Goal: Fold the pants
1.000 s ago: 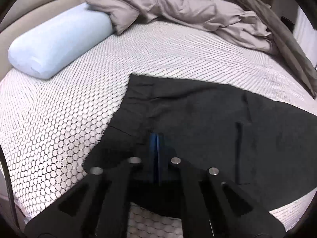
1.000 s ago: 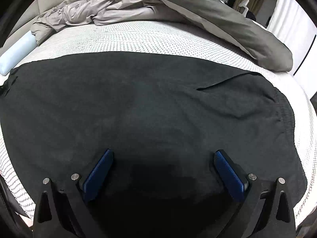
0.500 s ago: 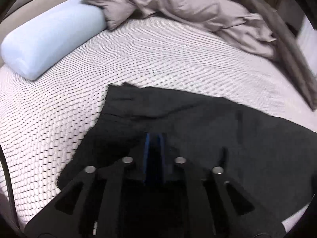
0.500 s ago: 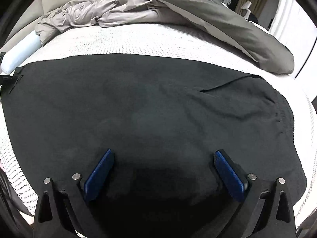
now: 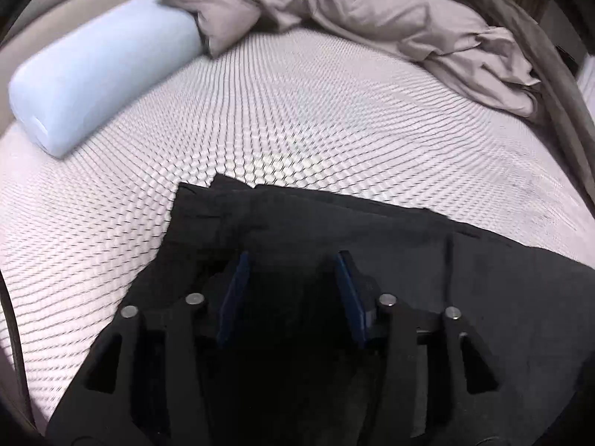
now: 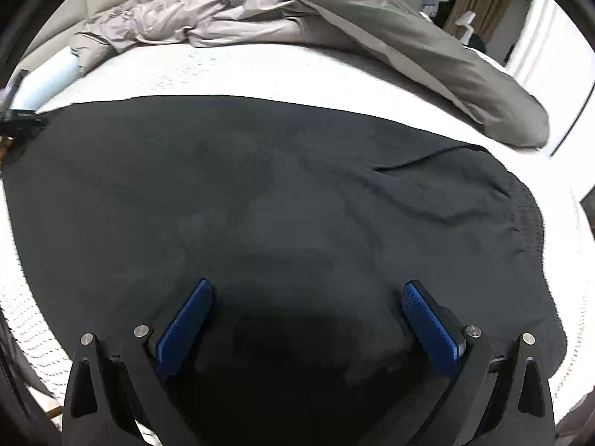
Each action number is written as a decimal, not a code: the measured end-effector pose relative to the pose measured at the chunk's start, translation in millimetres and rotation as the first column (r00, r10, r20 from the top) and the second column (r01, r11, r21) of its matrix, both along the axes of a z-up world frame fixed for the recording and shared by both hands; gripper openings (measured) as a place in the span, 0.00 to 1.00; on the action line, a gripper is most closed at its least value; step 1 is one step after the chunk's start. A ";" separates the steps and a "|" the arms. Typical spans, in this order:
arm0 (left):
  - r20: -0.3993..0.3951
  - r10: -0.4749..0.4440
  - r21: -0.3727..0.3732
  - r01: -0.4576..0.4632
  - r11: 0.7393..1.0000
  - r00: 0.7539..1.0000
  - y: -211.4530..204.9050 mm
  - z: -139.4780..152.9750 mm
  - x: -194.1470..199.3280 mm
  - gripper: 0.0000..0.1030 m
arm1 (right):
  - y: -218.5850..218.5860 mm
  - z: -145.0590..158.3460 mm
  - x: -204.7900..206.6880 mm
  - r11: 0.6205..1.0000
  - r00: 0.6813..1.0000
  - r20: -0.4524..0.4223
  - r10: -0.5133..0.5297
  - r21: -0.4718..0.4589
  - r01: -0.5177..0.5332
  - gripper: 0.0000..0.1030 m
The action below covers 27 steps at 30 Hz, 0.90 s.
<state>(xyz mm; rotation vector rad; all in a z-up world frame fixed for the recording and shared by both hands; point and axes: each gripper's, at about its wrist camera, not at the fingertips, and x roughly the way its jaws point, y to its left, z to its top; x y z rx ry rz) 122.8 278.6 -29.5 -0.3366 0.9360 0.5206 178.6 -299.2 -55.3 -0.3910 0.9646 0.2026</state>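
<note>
Black pants [image 6: 260, 193] lie spread flat across the white honeycomb-patterned mattress [image 5: 297, 104]. In the left wrist view one end of the pants [image 5: 297, 230] shows its hem corner at upper left, layers stacked. My left gripper [image 5: 292, 260] hovers over that end with its blue pads apart; its jaws are opening and nothing is pinched between them. In the right wrist view my right gripper [image 6: 306, 290] stands wide open above the middle of the pants, with only flat cloth under it. The elastic waistband [image 6: 528, 215] lies at the right.
A pale blue bolster pillow [image 5: 93, 81] lies at the far left by the headboard. A crumpled grey duvet [image 5: 372, 11] is heaped along the back and right of the bed [image 6: 409, 48]. Bare mattress stretches between the pants and the duvet.
The left gripper was shut on the pants' end; its pads have now parted and released the cloth. It moved so the hem sits nearer the view's middle. The right gripper stayed open and still.
</note>
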 end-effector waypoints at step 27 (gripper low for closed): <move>0.081 -0.654 -0.017 0.657 0.754 0.753 -343.9 -29.3 35.4 0.91 | -187.3 45.9 -46.4 0.808 0.895 -0.019 -0.445 0.421 0.411 0.99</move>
